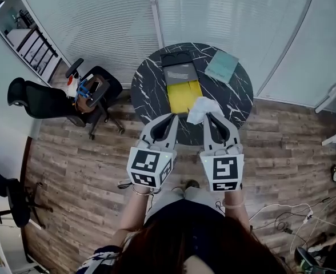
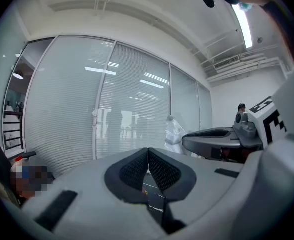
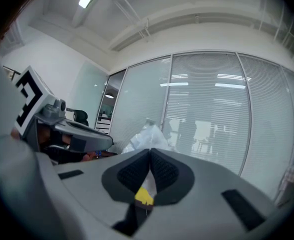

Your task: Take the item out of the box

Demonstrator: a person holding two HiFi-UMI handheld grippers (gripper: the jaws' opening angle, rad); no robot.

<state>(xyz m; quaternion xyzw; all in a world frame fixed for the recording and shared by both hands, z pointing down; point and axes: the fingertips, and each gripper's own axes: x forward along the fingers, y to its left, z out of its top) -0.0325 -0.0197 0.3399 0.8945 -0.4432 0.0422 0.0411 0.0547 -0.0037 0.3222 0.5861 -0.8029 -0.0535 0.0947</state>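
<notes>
- My right gripper has its fingers clamped on a white plastic-wrapped item, which sticks out past the fingertips.
- My left gripper has its fingers pressed together, empty, near the item.
- The open yellow-lined box lies beyond both fingertips on the round marble table.
</notes>
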